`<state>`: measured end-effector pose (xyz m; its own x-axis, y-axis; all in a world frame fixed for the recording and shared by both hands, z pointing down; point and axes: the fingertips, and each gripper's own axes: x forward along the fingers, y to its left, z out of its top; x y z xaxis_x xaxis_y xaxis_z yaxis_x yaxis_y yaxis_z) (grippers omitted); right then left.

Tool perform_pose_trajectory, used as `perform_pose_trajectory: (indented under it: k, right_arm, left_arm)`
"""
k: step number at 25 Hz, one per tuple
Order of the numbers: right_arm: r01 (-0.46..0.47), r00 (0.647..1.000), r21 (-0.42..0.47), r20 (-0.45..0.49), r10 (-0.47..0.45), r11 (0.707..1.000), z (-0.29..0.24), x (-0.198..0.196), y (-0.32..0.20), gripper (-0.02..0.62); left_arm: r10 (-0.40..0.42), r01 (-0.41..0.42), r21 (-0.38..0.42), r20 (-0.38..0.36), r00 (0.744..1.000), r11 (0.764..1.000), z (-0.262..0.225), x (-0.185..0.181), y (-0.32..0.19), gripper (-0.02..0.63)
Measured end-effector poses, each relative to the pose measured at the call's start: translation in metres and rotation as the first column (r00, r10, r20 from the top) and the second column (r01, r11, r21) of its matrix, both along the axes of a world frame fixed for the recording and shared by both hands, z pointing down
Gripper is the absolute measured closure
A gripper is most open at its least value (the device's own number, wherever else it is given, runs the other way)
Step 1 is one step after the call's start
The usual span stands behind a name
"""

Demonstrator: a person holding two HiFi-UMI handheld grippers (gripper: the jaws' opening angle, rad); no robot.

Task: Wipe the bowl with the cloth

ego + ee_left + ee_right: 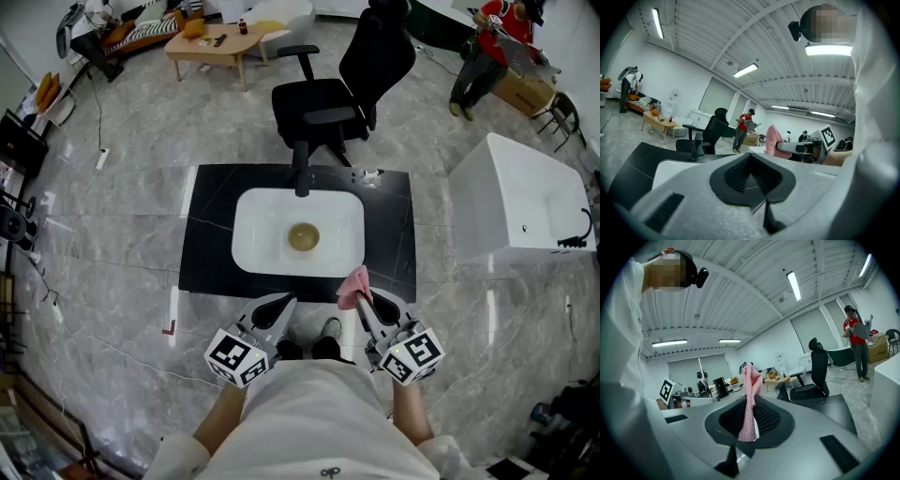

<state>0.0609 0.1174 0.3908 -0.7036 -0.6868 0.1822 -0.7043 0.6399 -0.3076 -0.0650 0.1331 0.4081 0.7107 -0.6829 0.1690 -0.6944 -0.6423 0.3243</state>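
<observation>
The bowl (303, 237) sits in the middle of a white sink (246, 211), mouth up as far as the head view shows. Nothing touches it, and whether its inside is wet or dirty is too small to tell.

The cloth (353, 285), pink and bunched, is well apart from the bowl. It stands up from the tip of the right gripper (364, 305) over the near edge of the black counter (211, 234) that holds the sink. In the right gripper view the jaws are closed on the cloth (751, 394): a fold is pinched between the dark pads, with the rest sticking up past them.

The left gripper (278, 307) is closed too, but on nothing. Its own view shows the pads meeting with no gap and no object between them. Both grippers are held close to the person's body, side by side, pointing toward the sink and only a little downward.

Judged from this, the first part of the task is done: the cloth is in hand. The wiping itself has not begun. What seems left is to carry the cloth out over the sink, bring it down into the bowl and rub the inside. The empty left gripper could steady the rim.

Beyond the counter stands a black office chair (347, 84).
</observation>
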Motion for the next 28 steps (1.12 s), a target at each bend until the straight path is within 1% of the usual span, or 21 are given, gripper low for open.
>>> perform_pose_trajectory:
  k: [3,8,14,19,22,28]
  right_arm:
    - [0.005,1.0,0.006,-0.007,-0.005,1.0,-0.001,0.004,-0.001,0.563]
    - [0.01,1.0,0.008,0.001,-0.01,1.0,-0.001,0.007,-0.002,0.563]
    - [0.023,1.0,0.034,0.016,-0.023,0.999,-0.007,0.001,-0.012,0.563]
    - [0.025,1.0,0.073,-0.004,-0.024,0.997,-0.014,-0.003,-0.029,0.563]
    - [0.044,0.999,0.095,-0.017,-0.043,0.994,-0.02,-0.004,-0.036,0.563]
    - [0.095,0.995,0.096,-0.014,-0.094,0.991,-0.02,0.006,-0.05,0.562]
  left_arm:
    - [-0.005,0.005,0.009,-0.015,1.0,1.0,-0.004,0.004,-0.004,0.594]
    - [-0.007,0.007,0.027,-0.013,1.0,1.0,-0.009,0.009,-0.009,0.594]
    - [-0.019,0.019,0.044,-0.017,1.0,0.999,-0.014,0.013,-0.02,0.594]
    - [-0.034,0.034,0.057,-0.002,0.999,0.998,-0.02,0.018,-0.033,0.594]
    - [-0.052,0.051,0.061,0.008,0.999,0.997,-0.022,0.023,-0.039,0.595]
    - [-0.104,0.102,0.048,0.043,0.994,0.994,-0.018,0.037,-0.051,0.594]
